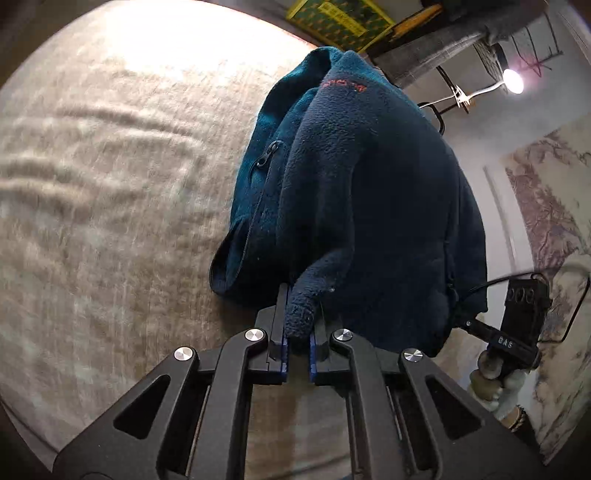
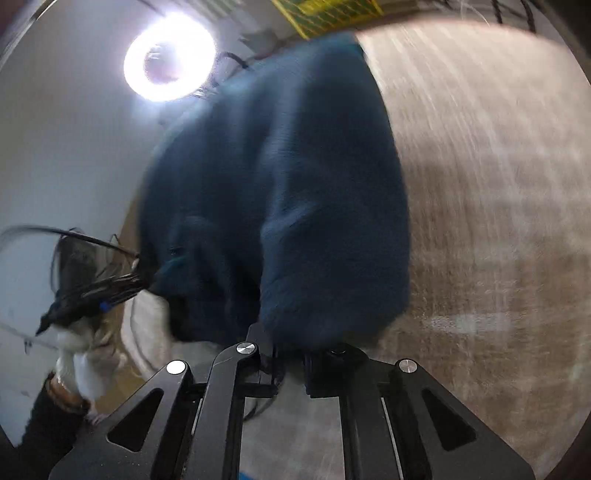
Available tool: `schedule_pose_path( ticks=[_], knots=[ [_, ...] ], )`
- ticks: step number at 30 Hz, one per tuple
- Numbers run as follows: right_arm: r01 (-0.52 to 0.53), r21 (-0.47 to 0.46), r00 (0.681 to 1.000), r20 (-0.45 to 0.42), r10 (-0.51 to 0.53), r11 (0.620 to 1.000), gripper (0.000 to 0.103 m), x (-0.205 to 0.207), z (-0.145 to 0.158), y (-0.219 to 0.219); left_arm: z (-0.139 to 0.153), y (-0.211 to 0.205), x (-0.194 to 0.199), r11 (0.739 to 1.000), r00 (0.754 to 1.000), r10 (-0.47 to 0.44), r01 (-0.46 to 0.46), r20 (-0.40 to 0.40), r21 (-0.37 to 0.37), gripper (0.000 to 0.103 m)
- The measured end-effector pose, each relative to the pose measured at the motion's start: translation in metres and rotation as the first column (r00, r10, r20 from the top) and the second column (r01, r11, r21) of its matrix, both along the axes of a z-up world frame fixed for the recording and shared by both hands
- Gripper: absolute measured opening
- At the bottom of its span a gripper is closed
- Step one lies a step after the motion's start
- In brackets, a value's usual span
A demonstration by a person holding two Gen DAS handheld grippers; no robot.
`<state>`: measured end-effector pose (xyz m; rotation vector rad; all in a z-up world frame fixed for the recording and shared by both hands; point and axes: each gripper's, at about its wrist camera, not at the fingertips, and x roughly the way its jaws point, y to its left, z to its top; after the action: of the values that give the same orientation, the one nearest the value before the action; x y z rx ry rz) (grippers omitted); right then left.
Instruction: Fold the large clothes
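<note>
A dark blue fleece jacket (image 1: 369, 206) with a zip pocket and small red logo hangs lifted over a beige carpeted surface (image 1: 110, 184). My left gripper (image 1: 300, 325) is shut on a bunched edge of the fleece. In the right wrist view the same jacket (image 2: 288, 192) is blurred and hangs from my right gripper (image 2: 290, 347), whose jaws are closed on its lower edge. The right gripper's body (image 1: 517, 321) also shows in the left wrist view, at the jacket's far side. The left hand and gripper (image 2: 85, 295) show blurred at the left of the right wrist view.
A bright ring lamp (image 2: 170, 55) shines above. A yellow-green patterned mat (image 1: 340, 18) lies at the far edge of the carpet. A marbled wall panel (image 1: 546, 206) stands to the right. Black cables (image 2: 74, 236) trail from the grippers.
</note>
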<state>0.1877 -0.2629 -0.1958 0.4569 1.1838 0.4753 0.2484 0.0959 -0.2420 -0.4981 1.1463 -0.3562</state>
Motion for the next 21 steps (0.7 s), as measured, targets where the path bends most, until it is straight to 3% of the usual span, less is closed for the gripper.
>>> schedule_pose_path(
  ticks=[4,8,11,13,17,19,21],
  knots=[
    [-0.036,-0.069,0.997,0.065,0.041,0.997,0.008,-0.003,0.018,0.007,0.015,-0.005,-0.002,0.998,0.999,-0.01,0.008,0.035,0.058,0.007],
    [-0.088,-0.026,0.994,0.067,0.089,0.996,0.016,-0.018,0.045,-0.002,0.038,-0.007,-0.01,0.993,0.997,-0.066,0.061,0.045,0.104,0.014],
    [-0.158,0.023,0.982,0.114,0.154,0.987,0.016,-0.042,0.076,-0.017,0.07,0.002,-0.024,0.991,0.99,-0.08,0.066,0.119,0.114,0.014],
    [-0.175,0.042,0.968,0.191,0.164,0.984,0.016,-0.06,0.099,-0.033,0.099,0.01,-0.032,0.994,0.981,-0.061,0.044,0.184,0.095,0.014],
    [-0.104,-0.002,0.934,0.344,0.098,0.995,0.016,-0.055,0.133,-0.054,0.153,0.004,-0.018,0.994,0.952,-0.009,-0.024,0.306,0.103,0.014],
    [-0.022,-0.002,0.914,0.405,0.021,1.0,0.016,-0.028,0.141,-0.057,0.167,-0.013,0.009,0.988,0.943,-0.008,-0.044,0.333,0.148,0.014],
    [0.013,0.029,0.91,0.413,-0.024,0.999,0.016,-0.005,0.137,-0.052,0.173,-0.034,0.038,0.986,0.937,-0.014,-0.046,0.35,0.163,0.014]
  ],
)
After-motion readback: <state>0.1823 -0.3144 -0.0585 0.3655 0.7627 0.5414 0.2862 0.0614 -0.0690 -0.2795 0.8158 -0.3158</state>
